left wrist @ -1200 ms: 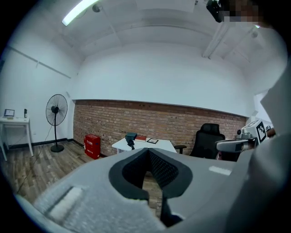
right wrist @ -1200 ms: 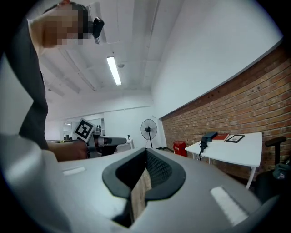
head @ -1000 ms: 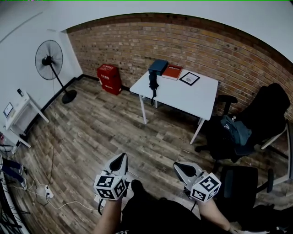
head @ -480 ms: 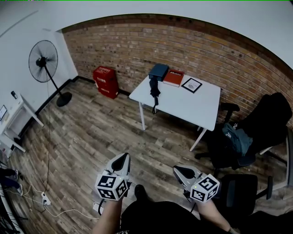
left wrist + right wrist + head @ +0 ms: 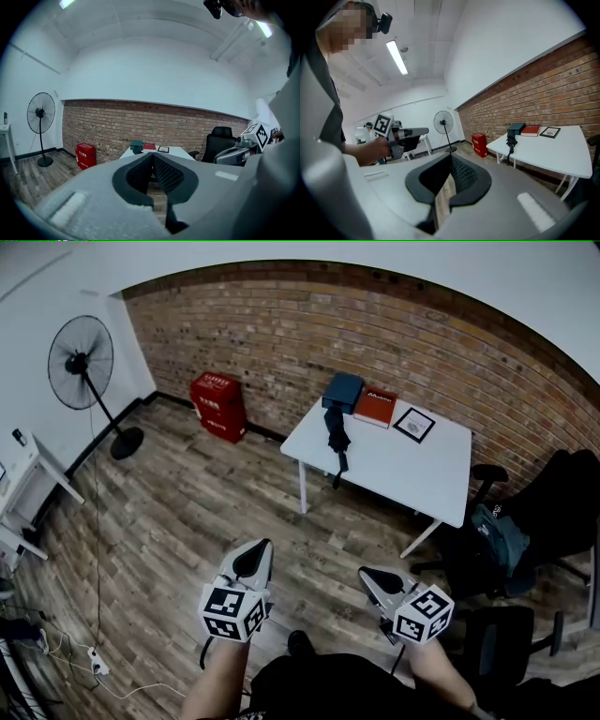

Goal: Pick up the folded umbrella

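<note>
Both claws have come nearer the white desk (image 5: 417, 474) since a second ago. Left claw (image 5: 262, 546) and right claw (image 5: 365, 572) each have jaws pressed together on nothing, well short of it. One folded black umbrella (image 5: 336, 437) lies at the desk's left end, beside one teal box (image 5: 343, 390), one red book (image 5: 375, 407) and one framed picture (image 5: 414, 424).
</note>
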The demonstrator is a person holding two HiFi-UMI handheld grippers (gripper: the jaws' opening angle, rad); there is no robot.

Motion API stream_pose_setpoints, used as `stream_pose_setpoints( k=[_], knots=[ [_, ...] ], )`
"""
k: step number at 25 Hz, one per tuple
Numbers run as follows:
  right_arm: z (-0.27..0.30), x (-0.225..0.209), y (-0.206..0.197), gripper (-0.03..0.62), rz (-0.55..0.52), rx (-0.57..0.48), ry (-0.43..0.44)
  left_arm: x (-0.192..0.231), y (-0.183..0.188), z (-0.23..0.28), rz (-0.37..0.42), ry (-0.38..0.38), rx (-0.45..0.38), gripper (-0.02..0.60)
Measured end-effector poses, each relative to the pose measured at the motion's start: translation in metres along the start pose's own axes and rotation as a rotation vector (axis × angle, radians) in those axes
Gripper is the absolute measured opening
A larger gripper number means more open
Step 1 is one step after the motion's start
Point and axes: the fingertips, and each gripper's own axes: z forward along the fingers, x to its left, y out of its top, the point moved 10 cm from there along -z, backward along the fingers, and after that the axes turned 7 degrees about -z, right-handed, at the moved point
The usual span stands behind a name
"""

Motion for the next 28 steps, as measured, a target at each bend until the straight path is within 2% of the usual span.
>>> stream_pose_setpoints(
  k=[8, 15, 22, 28],
  knots=[
    [0.056, 0.000, 0.010, 0.002, 0.013, 0.028, -0.036, 0.063, -0.011, 0.018, -0.049, -0.038, 0.057, 0.005],
    [0.091, -0.022, 0.005, 0.002, 0.050, 0.076, -0.029, 0.086, -0.015, 0.048, -0.081, -0.052, 0.087, 0.006],
    [0.157, -0.080, 0.006, 0.002, 0.084, 0.086, 0.011, 0.120, -0.004, 0.111, -0.083, -0.045, 0.110, 0.006],
    [0.233, -0.166, 0.031, 0.002, 0.105, 0.063, 0.044, 0.169, 0.038, 0.202, -0.096, -0.010, 0.093, 0.006]
  ],
)
